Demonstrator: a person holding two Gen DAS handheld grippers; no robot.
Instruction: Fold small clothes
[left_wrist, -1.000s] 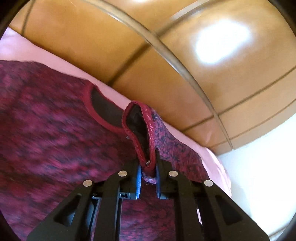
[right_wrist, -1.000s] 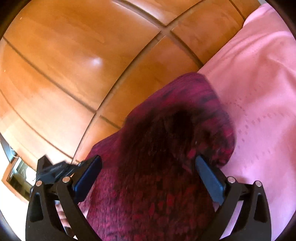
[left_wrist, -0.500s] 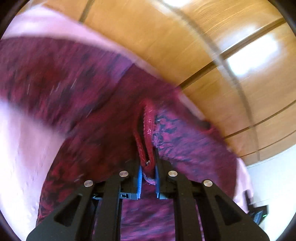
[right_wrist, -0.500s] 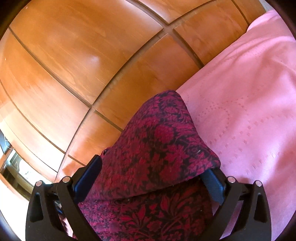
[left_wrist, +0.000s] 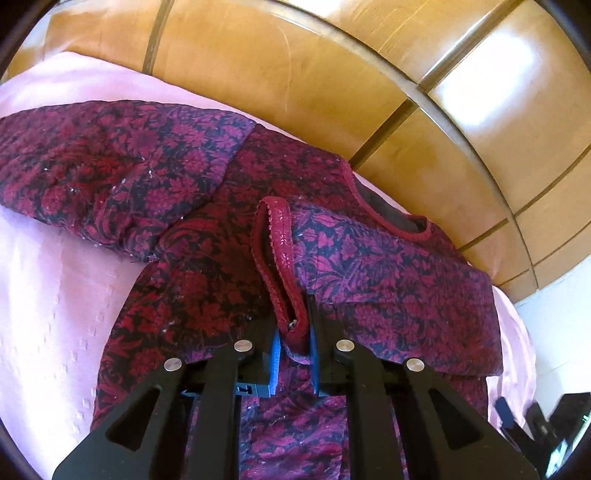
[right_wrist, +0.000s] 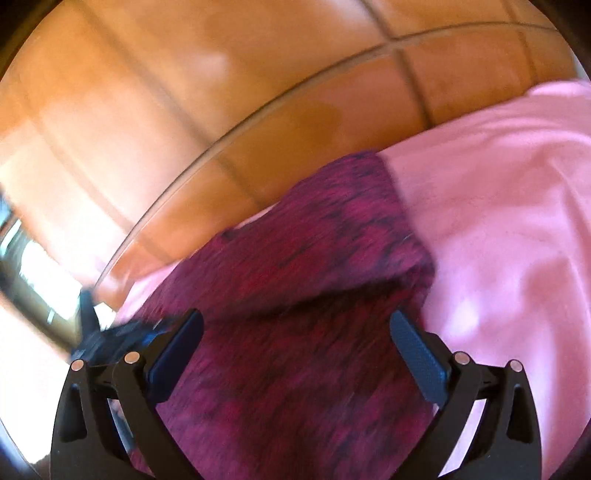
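A dark red floral garment (left_wrist: 388, 266) lies on a pink bedspread (left_wrist: 48, 288), one sleeve (left_wrist: 110, 173) stretched to the left and its neckline (left_wrist: 388, 218) towards the wooden panels. My left gripper (left_wrist: 294, 332) is shut on a red-trimmed cuff (left_wrist: 280, 251) folded over the garment's body. In the blurred right wrist view my right gripper (right_wrist: 295, 354) is open above the garment (right_wrist: 306, 332), holding nothing. The right gripper also shows at the left wrist view's lower right edge (left_wrist: 546, 428).
Glossy wooden panels (left_wrist: 332, 74) rise right behind the bed. A white wall (left_wrist: 561, 332) stands at the right. The pink bedspread (right_wrist: 498, 221) extends to the right of the garment in the right wrist view.
The left gripper has carried the cuff across over the garment's body, which now lies spread with one sleeve out. The right gripper stayed open and is moving, its view now blurred.
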